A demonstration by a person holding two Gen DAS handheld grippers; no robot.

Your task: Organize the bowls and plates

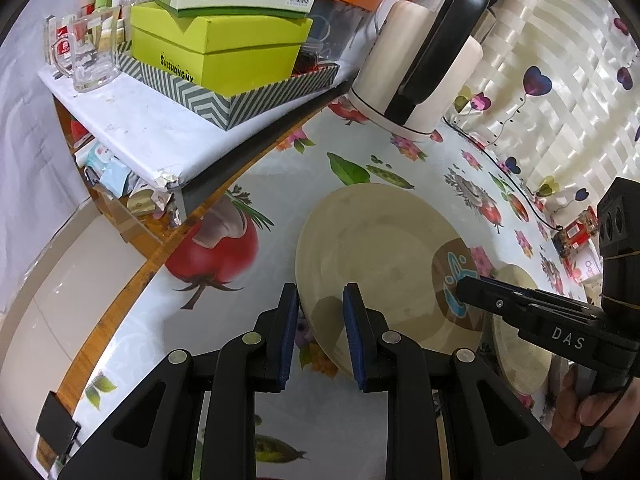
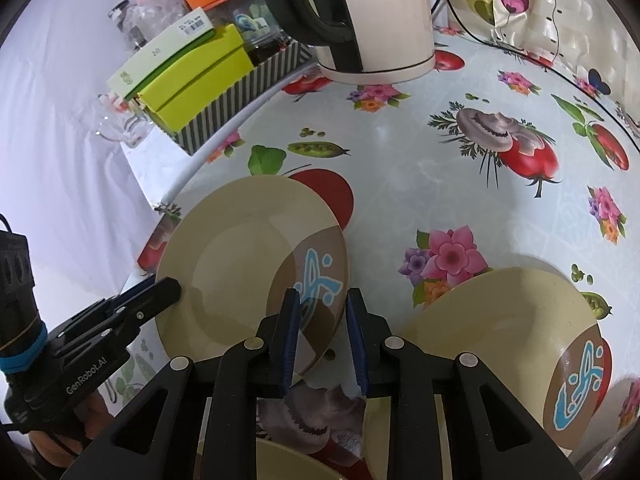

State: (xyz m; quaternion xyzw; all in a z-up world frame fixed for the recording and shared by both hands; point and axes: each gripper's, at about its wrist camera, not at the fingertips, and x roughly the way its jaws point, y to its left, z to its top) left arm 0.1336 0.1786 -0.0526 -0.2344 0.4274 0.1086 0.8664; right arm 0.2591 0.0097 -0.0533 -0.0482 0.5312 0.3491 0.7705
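Observation:
A beige plate [image 1: 376, 248] with a brown patch and blue motif lies on the table, also in the right wrist view [image 2: 240, 264]. My left gripper [image 1: 322, 334] is open, its jaws straddling the plate's near rim. My right gripper [image 2: 322, 340] is open at the plate's opposite rim, over the blue motif; it shows in the left wrist view [image 1: 472, 292]. A second plate [image 2: 512, 336] of the same pattern lies to the right, also in the left wrist view [image 1: 516, 344]. A beige bowl rim [image 2: 296, 464] shows at the bottom of the right wrist view.
A white electric kettle [image 1: 416, 64] stands at the back of the fruit-print tablecloth [image 2: 420, 160]. A raised white shelf [image 1: 132, 128] on the left holds a striped tray with green boxes [image 1: 216, 52] and glass mugs [image 1: 84, 52]. A curtain [image 1: 560, 60] hangs behind.

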